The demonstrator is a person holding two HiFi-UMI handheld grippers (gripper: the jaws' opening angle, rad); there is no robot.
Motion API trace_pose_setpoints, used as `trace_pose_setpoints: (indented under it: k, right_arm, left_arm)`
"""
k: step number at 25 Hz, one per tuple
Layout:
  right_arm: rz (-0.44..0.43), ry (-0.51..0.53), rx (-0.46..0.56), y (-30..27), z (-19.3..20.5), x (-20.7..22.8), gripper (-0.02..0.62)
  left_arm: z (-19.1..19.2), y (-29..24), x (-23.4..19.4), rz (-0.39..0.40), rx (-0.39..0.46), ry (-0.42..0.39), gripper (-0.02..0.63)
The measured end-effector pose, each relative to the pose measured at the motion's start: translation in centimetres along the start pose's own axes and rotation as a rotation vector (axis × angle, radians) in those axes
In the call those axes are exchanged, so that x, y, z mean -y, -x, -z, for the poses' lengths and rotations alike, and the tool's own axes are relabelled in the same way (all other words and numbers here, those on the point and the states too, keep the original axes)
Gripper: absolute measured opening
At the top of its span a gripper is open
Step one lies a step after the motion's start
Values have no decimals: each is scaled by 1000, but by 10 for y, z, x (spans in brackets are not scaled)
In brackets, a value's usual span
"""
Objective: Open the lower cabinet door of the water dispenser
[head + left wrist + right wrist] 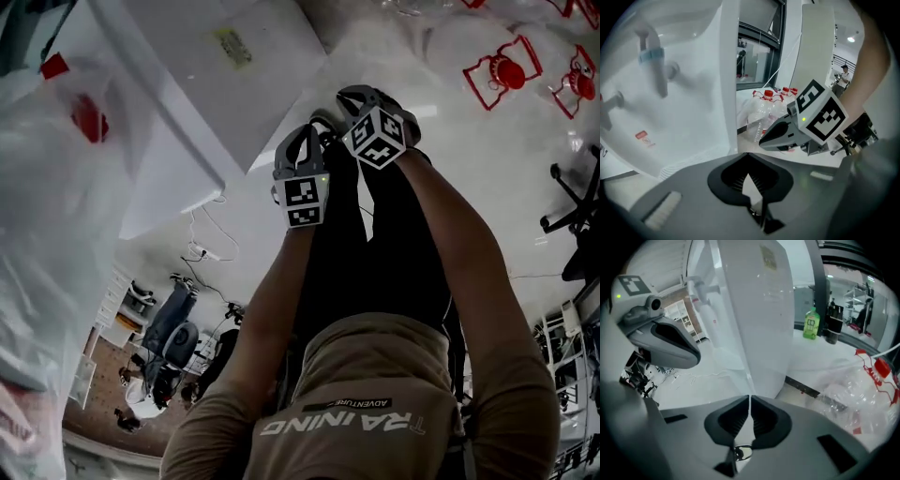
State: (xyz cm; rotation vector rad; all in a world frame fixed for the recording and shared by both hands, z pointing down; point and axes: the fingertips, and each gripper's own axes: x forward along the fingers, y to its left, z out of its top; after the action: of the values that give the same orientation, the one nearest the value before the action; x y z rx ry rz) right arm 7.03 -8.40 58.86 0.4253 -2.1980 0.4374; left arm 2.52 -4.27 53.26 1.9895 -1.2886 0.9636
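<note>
The white water dispenser [178, 84] stands at the upper left of the head view. Its taps [651, 56] show in the left gripper view, and its tall white body [759, 310] fills the middle of the right gripper view. I cannot make out the lower cabinet door as a separate panel. My left gripper [314, 127] and right gripper [354, 94] hang side by side in front of the person's legs, close to the dispenser's corner. Each has its jaws together with nothing between them, the left gripper [748, 153] and the right gripper [750, 397] alike. Neither touches the dispenser.
A clear plastic bag [47, 234] covers the left of the head view. Empty bottles with red caps [764, 101] lie beside the dispenser. A green bottle [811, 324] stands on a ledge behind. Cables [202, 248] trail on the white floor, and an office chair [574, 217] stands at the right.
</note>
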Motion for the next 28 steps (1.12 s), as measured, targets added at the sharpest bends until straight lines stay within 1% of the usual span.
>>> trace_pose_setpoints:
  k: [5,9,10,12,13,15,17,19,21,24,28]
  right_arm:
    - [18,-28,15,-51,11,21,11]
    - [-34,19,17,-85,10,13,12]
    - [-60,23,19,-93,10,9,31]
    - [-118,13,16,-109,10,2,190]
    - [-129,15,14,-116,12,2,192]
    - [-103,20,18,-125,14,7,192]
    - [-69,24,37,-127,5,12,192]
    - [-58,60,46,-128,-6,13,194]
    - [-62,95,44,-129,-7,13,199]
    - [-74,121,39,-130,-1,14,199]
    - [-75,149,31,-130,-9,13,199]
  left_arm:
    - [36,-39,-12,18,-43,14,0]
    - [56,-54,-19,26,-66,31,0]
    - [59,-56,-21,26,-70,38,0]
    - [63,-60,-25,23,-79,56,0]
    - [64,-62,-26,23,-82,64,0]
    - [67,-65,-27,24,-85,74,0]
    - [69,-64,-33,23,-89,79,0]
    - [70,-61,-39,24,-97,79,0]
    - [72,-62,-39,27,-99,79,0]
    - [74,-65,-35,33,-98,83,0]
    - [74,-59,-38,42,-92,100,0]
